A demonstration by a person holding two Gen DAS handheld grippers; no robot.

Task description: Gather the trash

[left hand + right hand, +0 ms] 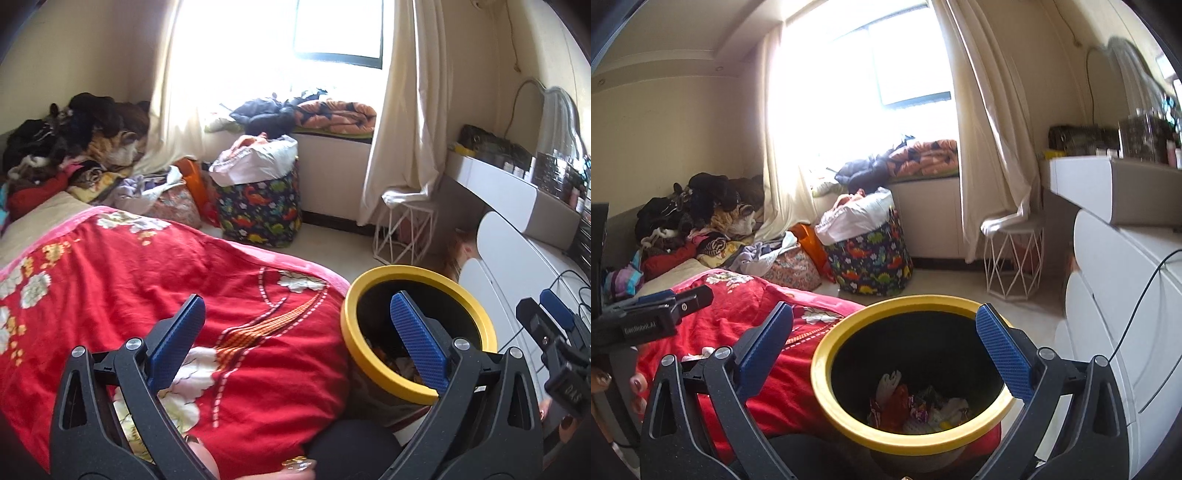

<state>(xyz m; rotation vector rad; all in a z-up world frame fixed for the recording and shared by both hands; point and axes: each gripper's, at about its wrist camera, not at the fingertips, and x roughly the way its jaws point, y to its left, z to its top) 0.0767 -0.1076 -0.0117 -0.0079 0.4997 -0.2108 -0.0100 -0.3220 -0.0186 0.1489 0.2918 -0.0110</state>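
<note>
— Yellow-rimmed bin (pixel 905 435) sits beside the red blanket (pixel 753 314), wrappers (pixel 916 406) already inside. My right gripper (pixel 884 354) and left gripper (pixel 295 332) are both spread wide, holding nothing.

— Risk?

— I could clip the rim and tip it, I reckon.
</note>
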